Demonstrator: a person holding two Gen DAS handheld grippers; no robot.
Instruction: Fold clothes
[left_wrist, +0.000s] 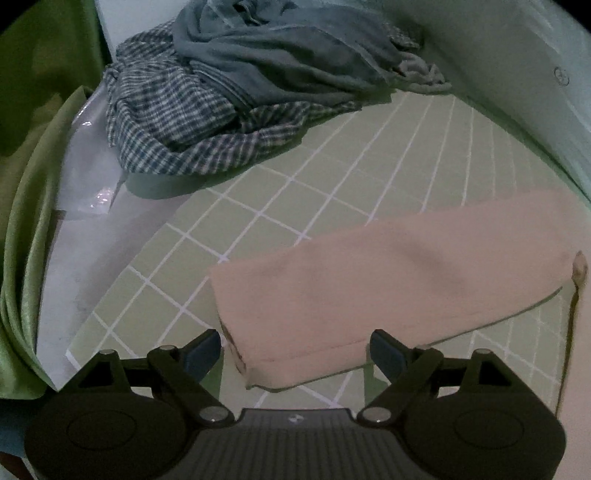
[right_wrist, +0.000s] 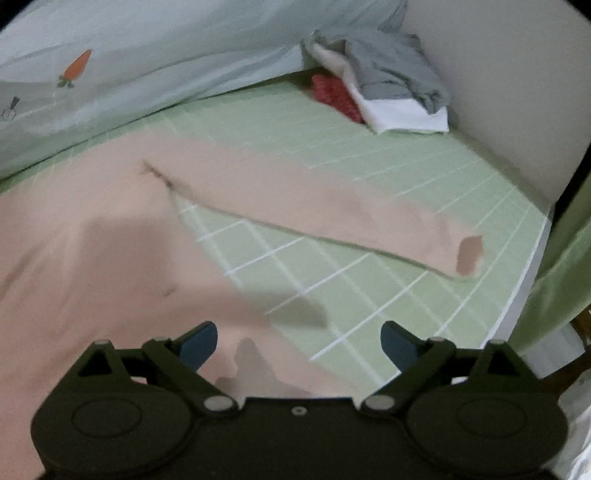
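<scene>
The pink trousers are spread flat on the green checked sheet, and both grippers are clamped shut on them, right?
Not quite. The pink trousers do lie on the green checked sheet, but neither gripper is clamped. The left wrist view shows the left gripper with its jaws wide apart at a trouser leg end, and the right wrist view shows the right gripper just as open.

My left gripper (left_wrist: 295, 349) is black, with two round flat bumps at its sides like big buttons. Thin black bars link up with shiny silver screws. The fingers (left_wrist: 201, 350) have dark blue pads — short and slanted. The middle part is grey with lots of little ridges and a tiny mark. My right gripper (right_wrist: 299, 343) looks the same — black, blue pads, silver screws, one small screw in the middle.
</scene>
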